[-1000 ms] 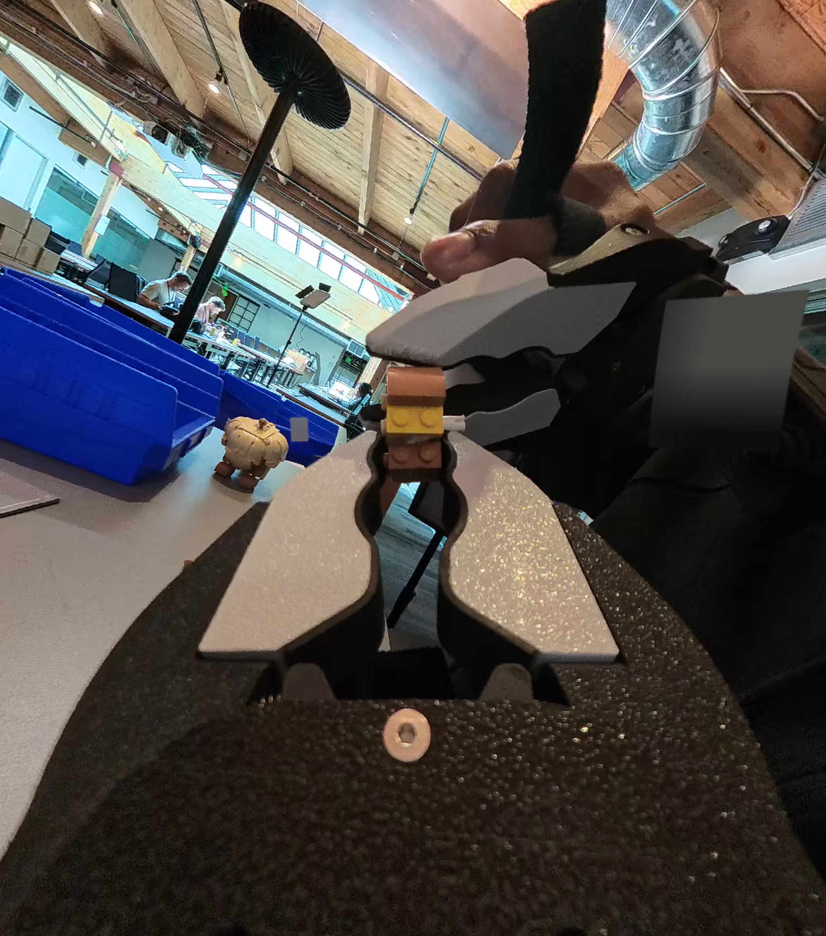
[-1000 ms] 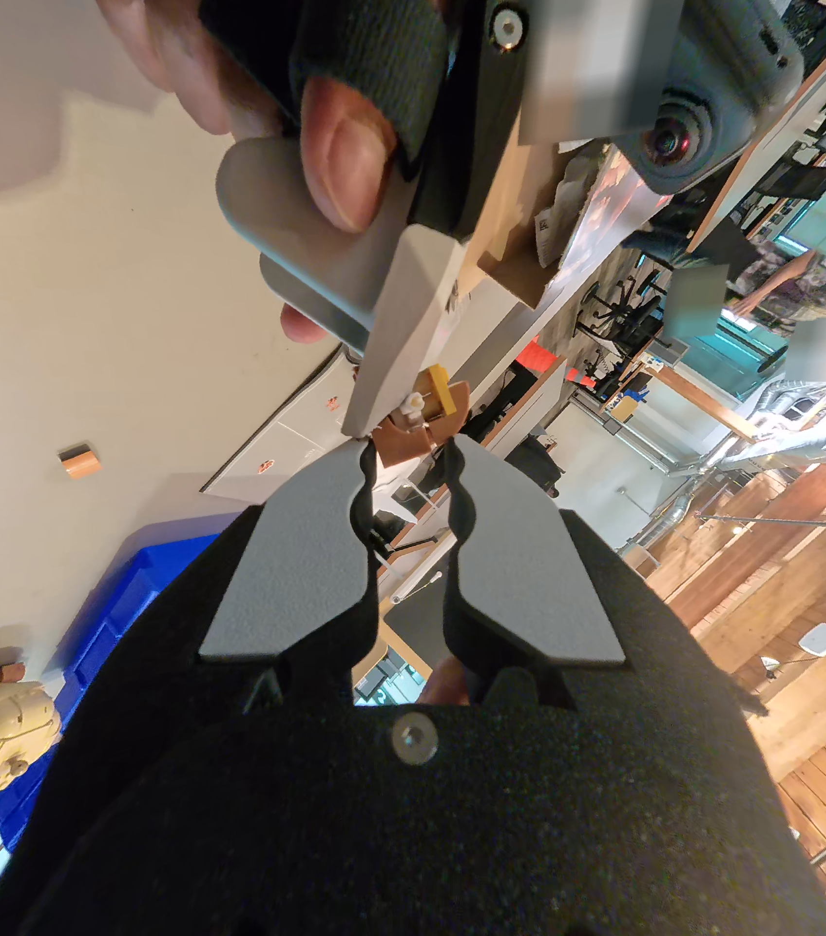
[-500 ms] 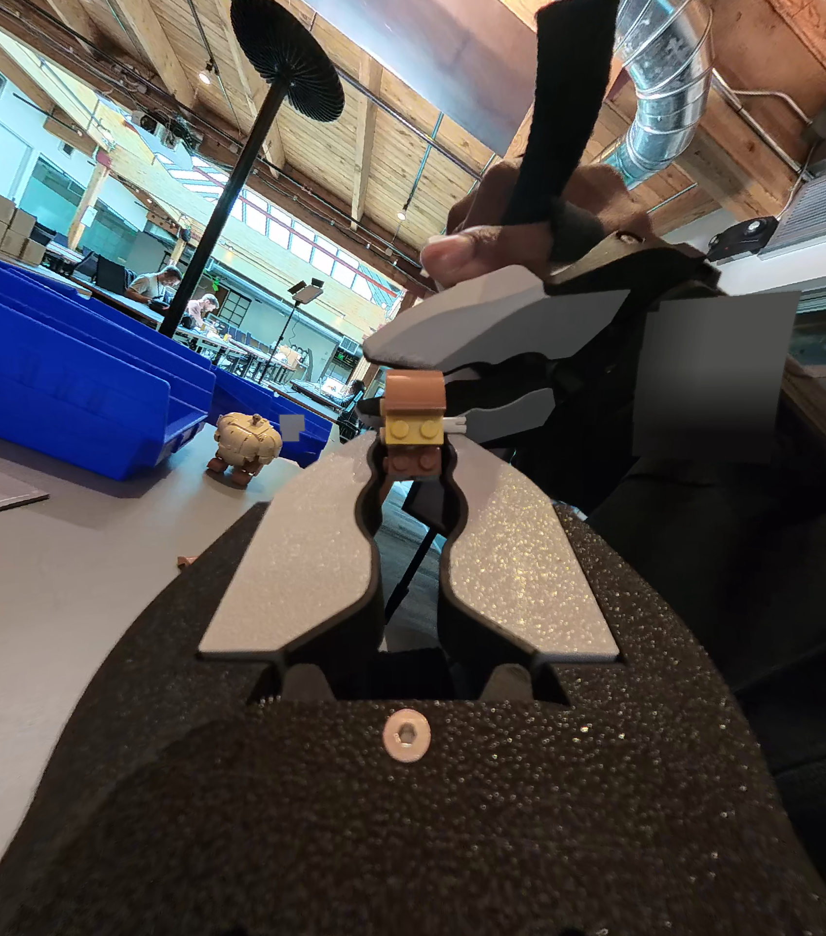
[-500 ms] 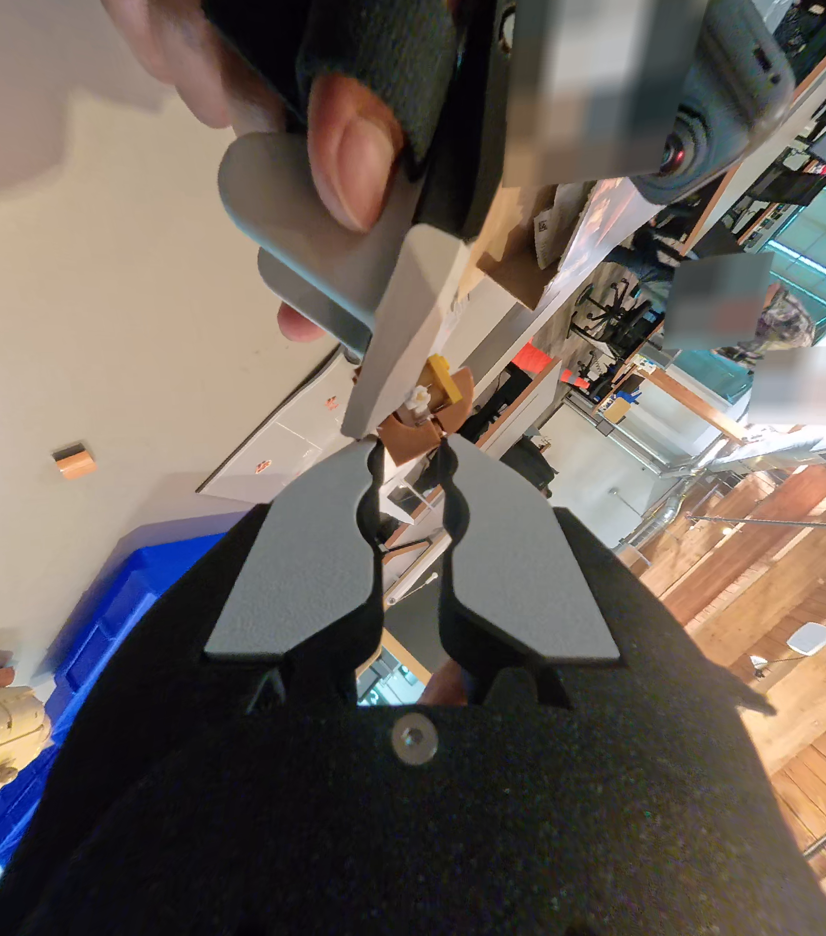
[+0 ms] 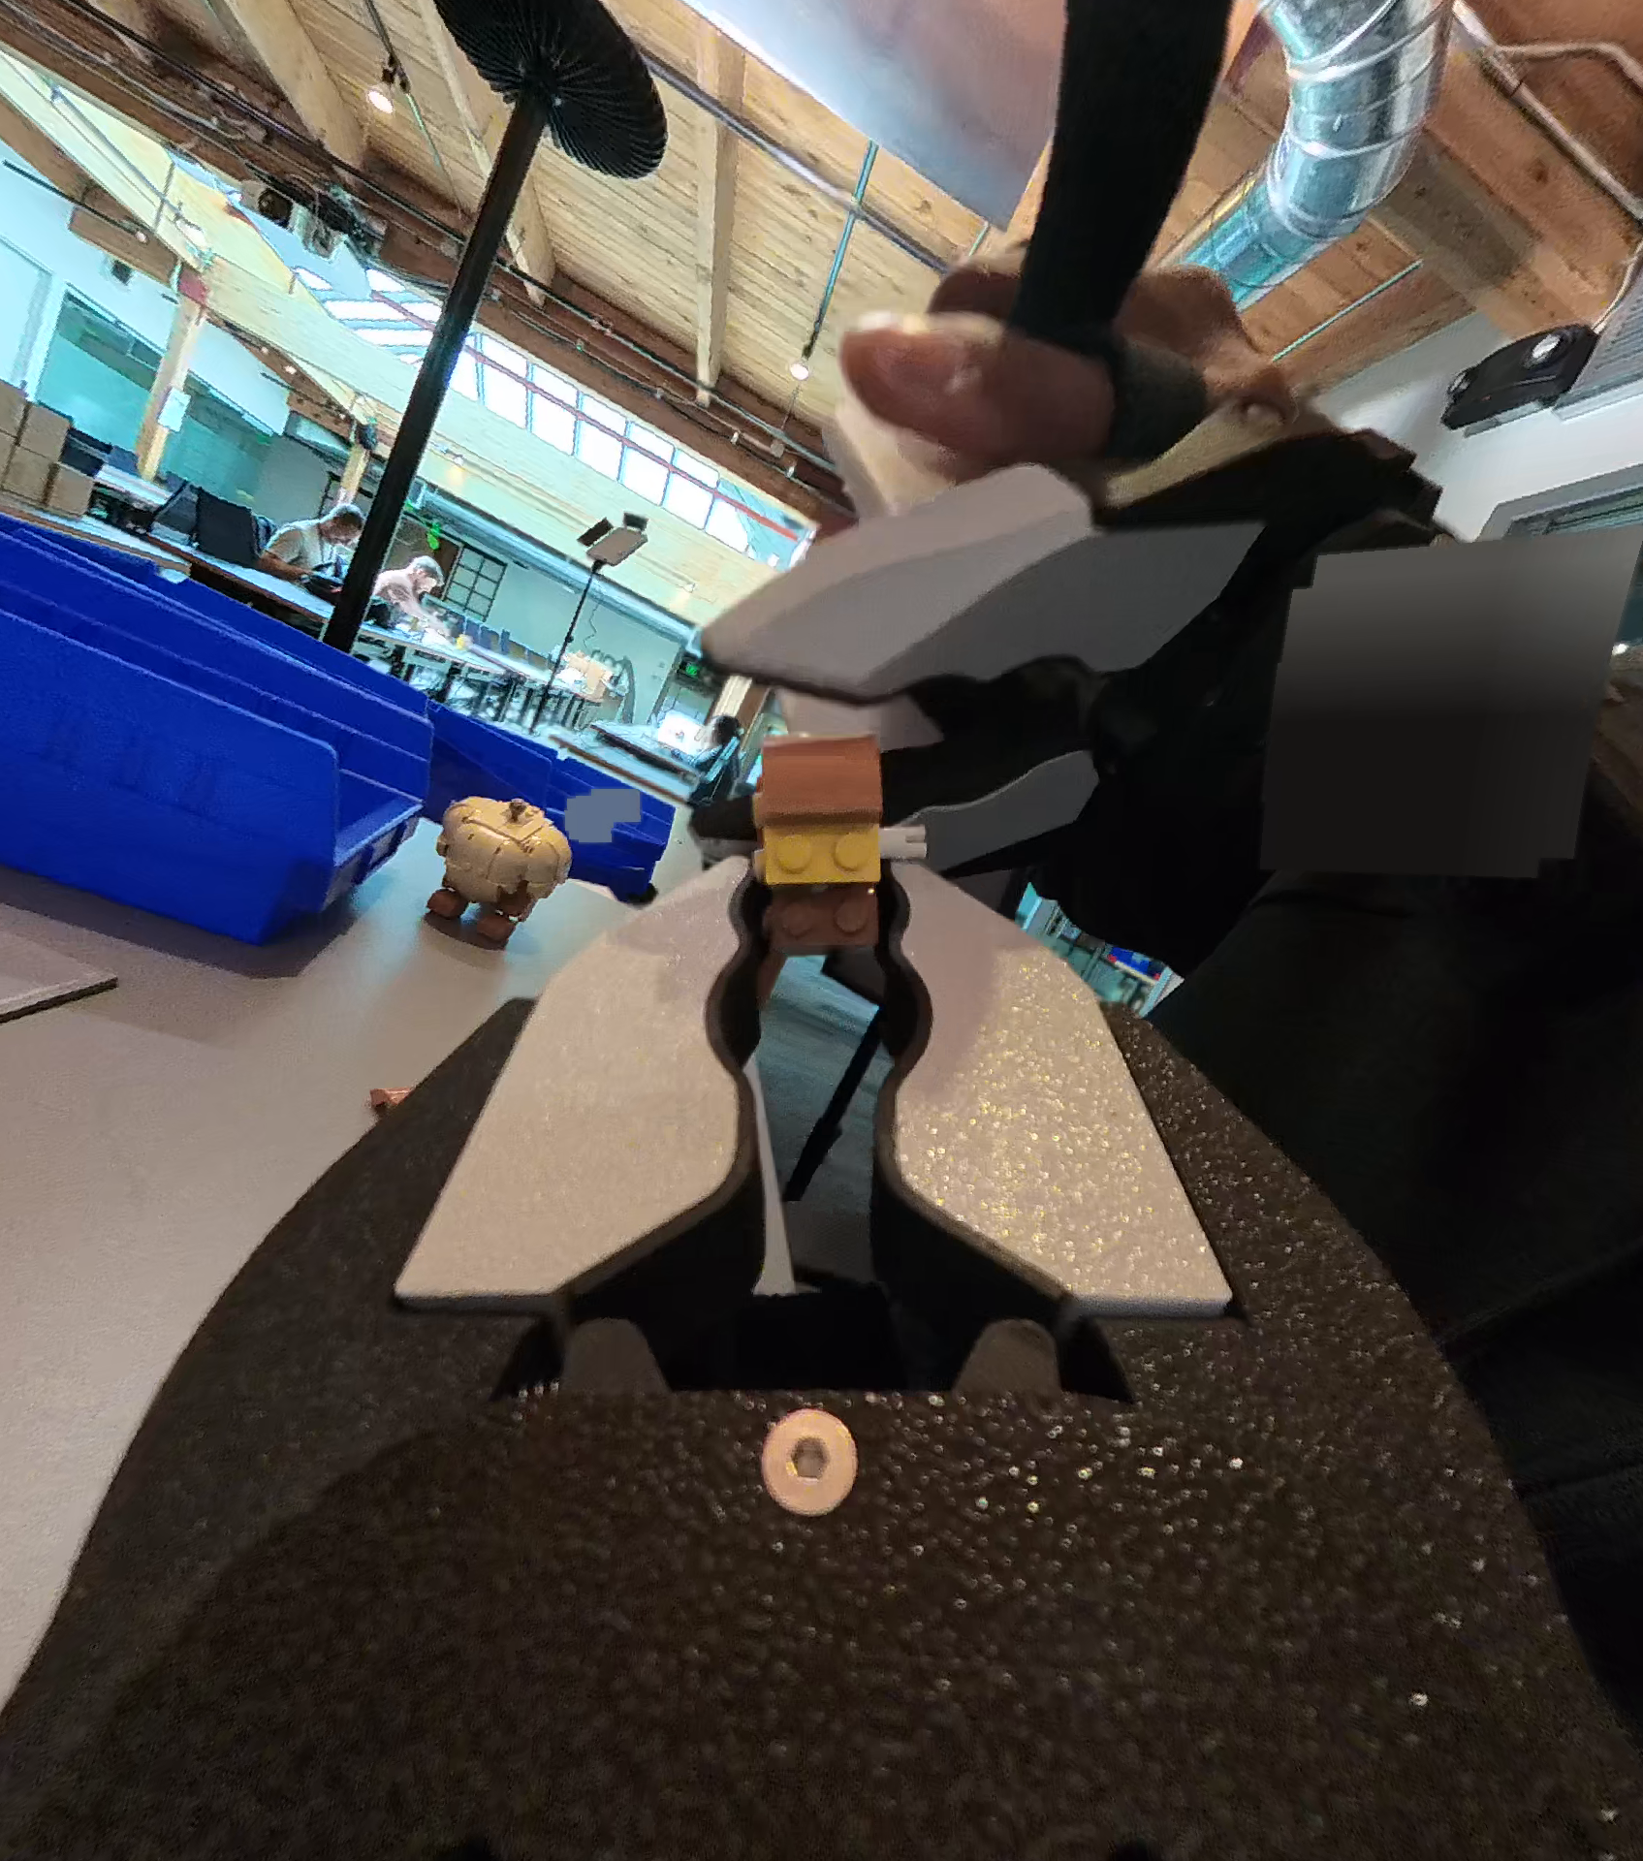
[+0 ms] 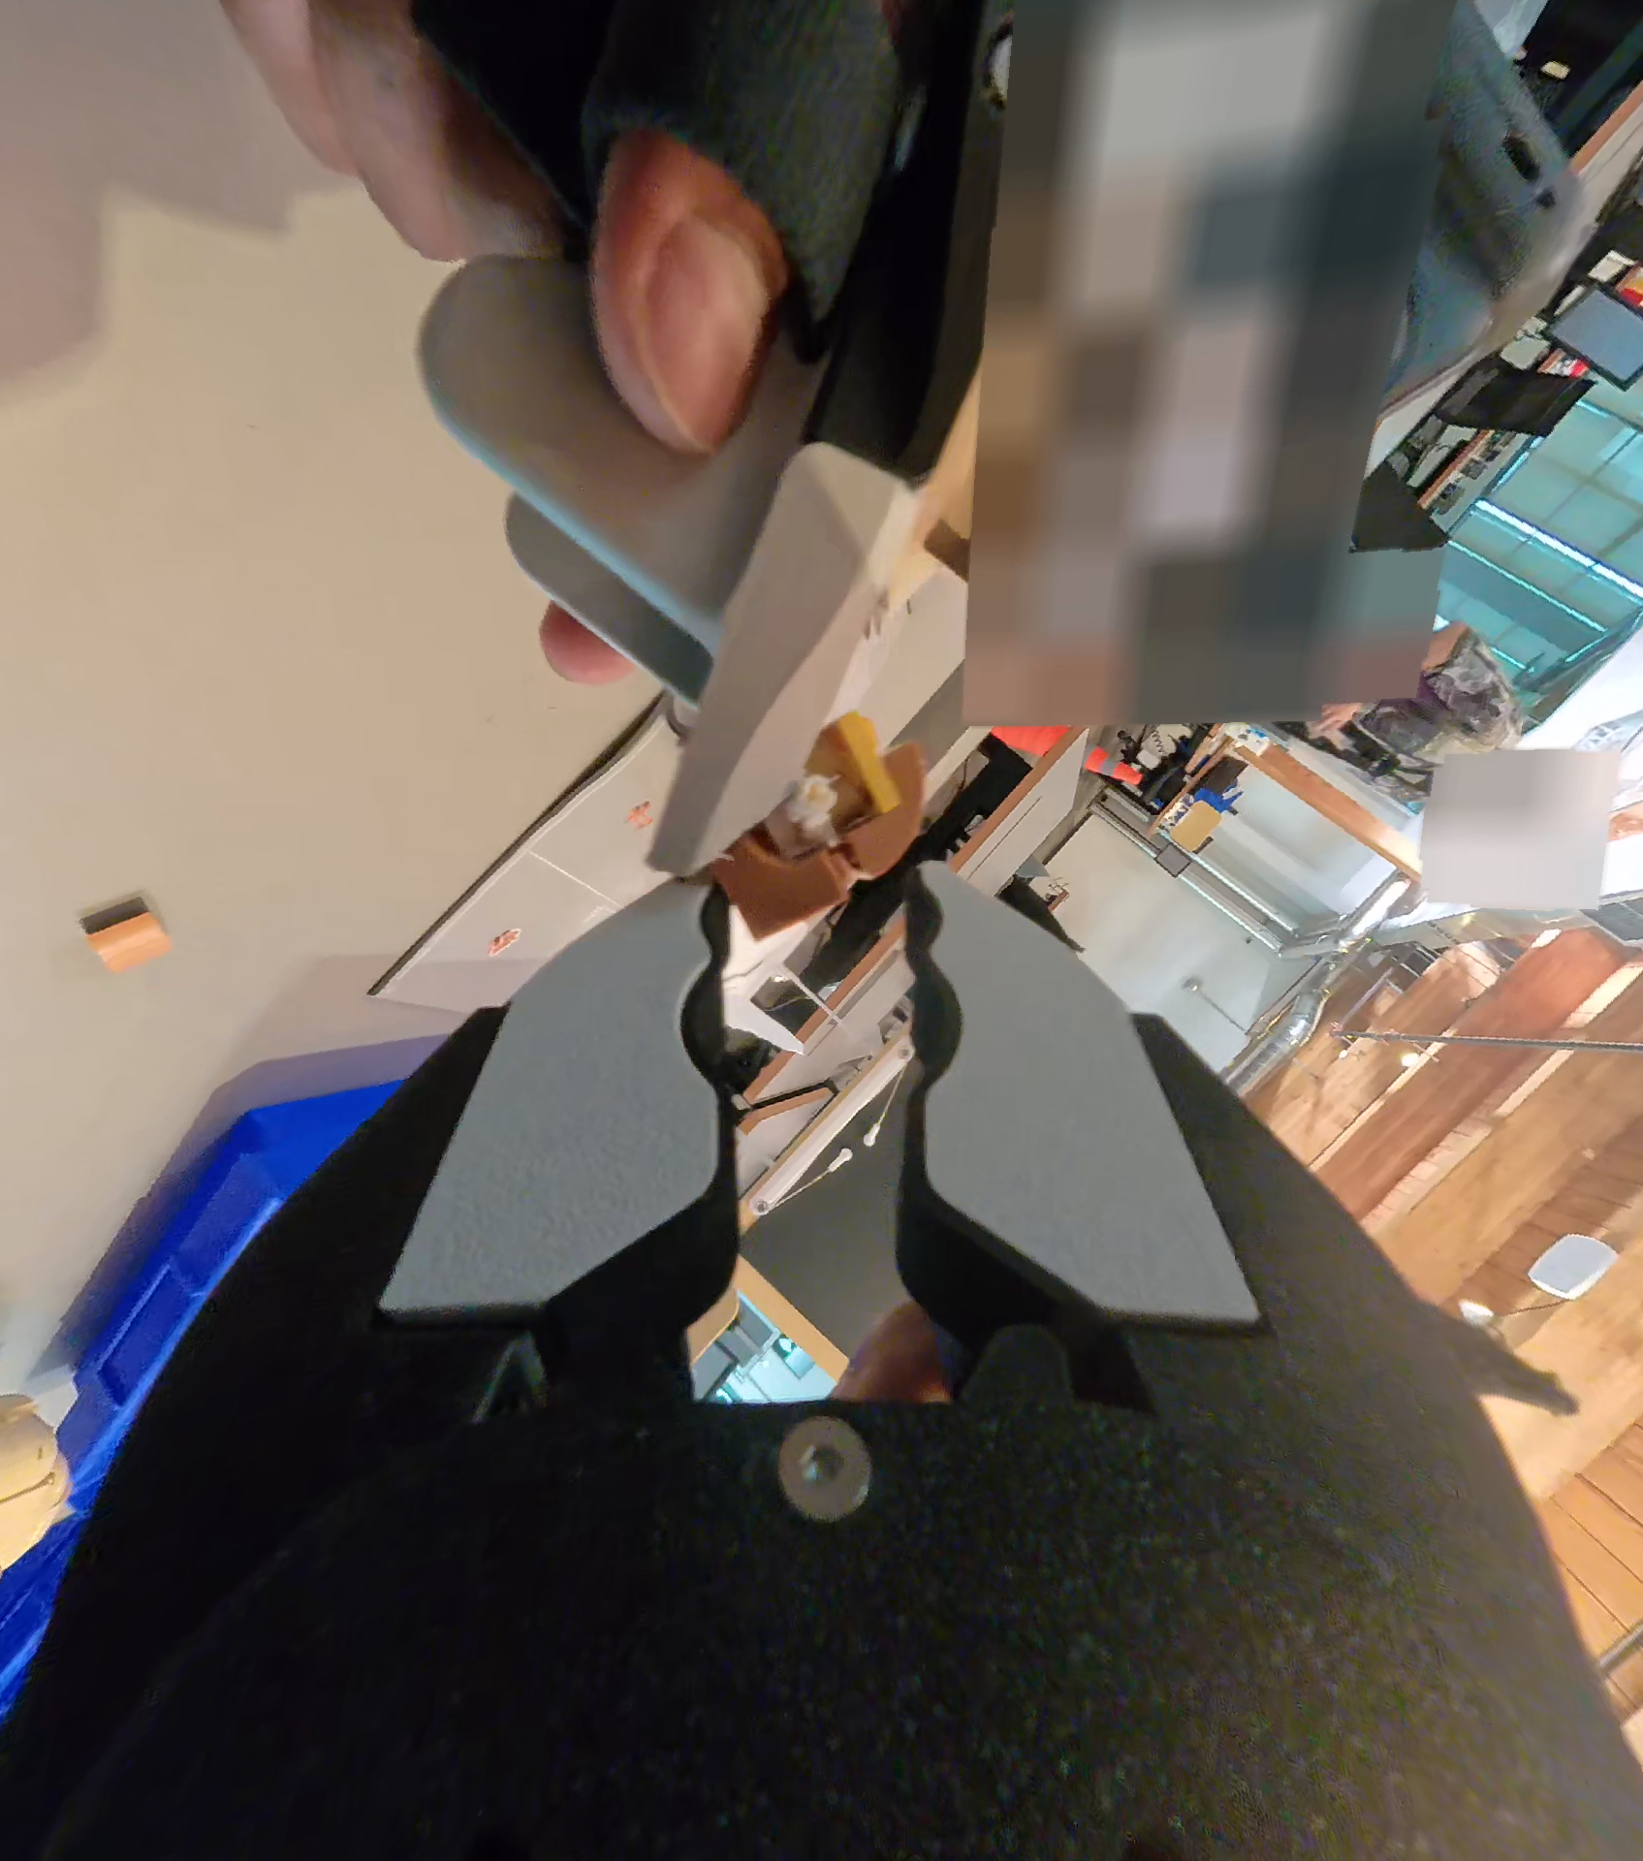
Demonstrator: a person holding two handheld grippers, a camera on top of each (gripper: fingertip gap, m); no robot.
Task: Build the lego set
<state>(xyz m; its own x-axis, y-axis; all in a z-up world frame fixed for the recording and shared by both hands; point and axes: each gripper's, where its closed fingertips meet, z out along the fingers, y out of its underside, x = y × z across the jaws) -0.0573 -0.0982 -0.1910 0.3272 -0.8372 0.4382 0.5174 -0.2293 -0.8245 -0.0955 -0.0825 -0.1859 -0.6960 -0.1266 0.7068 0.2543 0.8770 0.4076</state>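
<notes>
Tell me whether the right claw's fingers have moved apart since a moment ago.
Yes. The right claw has spread: its right finger now stands clear of the brown and yellow brick assembly, which the left claw holds.

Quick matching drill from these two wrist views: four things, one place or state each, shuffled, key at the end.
Things:
1. left gripper
2. right gripper
3. tan round figure
4. blue bins

Places or states:
A. stands alone on the grey table, on brown feet
B. shut on the brown and yellow brick stack
C. lined along the table's far side
D. fingers apart, beside the stack without clamping it

Pairs: 1-B, 2-D, 3-A, 4-C
</notes>
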